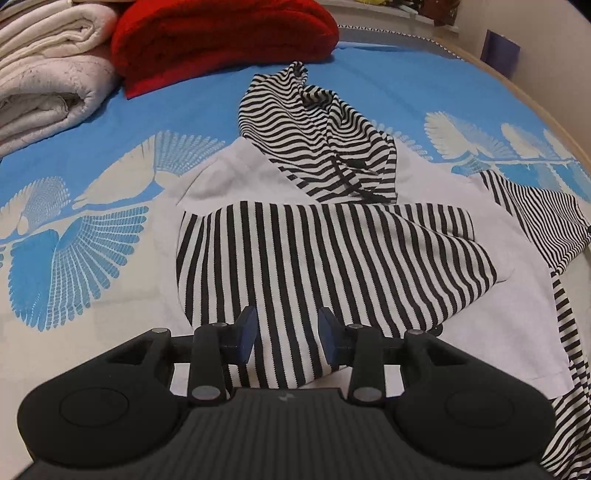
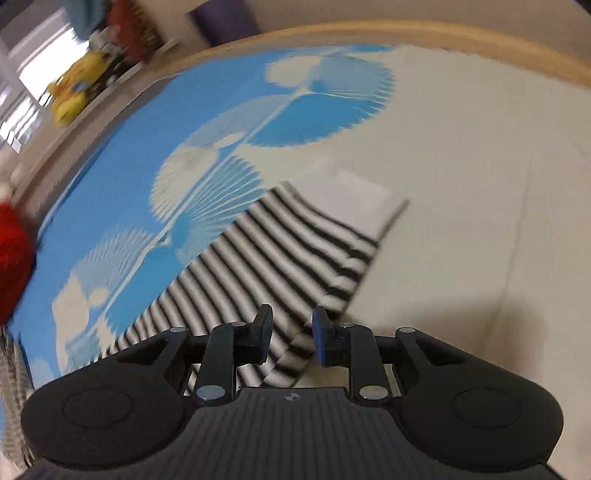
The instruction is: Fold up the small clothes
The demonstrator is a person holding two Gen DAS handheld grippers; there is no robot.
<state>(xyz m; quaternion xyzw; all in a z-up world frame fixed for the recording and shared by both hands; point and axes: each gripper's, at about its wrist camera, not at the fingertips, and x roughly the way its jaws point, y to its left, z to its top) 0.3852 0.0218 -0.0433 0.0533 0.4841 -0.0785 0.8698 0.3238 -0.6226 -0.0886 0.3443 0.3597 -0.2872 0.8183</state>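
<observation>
A small hooded garment, white body with black-and-white striped sleeves and hood [image 1: 310, 147], lies on the bed. One striped sleeve [image 1: 314, 258] is folded across the white body [image 1: 517, 314]. My left gripper [image 1: 287, 334] is open just above that sleeve's near end, nothing between the pads. In the blurred right wrist view, the other striped sleeve [image 2: 280, 258] stretches away with a white part [image 2: 354, 192] at its far end. My right gripper [image 2: 292, 338] is open over the sleeve's near end, holding nothing.
A blue and cream patterned bedsheet [image 1: 110, 140] covers the bed. A red blanket [image 1: 221, 37] and folded white quilts [image 1: 48, 74] sit at the back left. A wooden bed edge [image 2: 369, 29] curves beyond; a yellow toy [image 2: 77, 88] sits on a shelf.
</observation>
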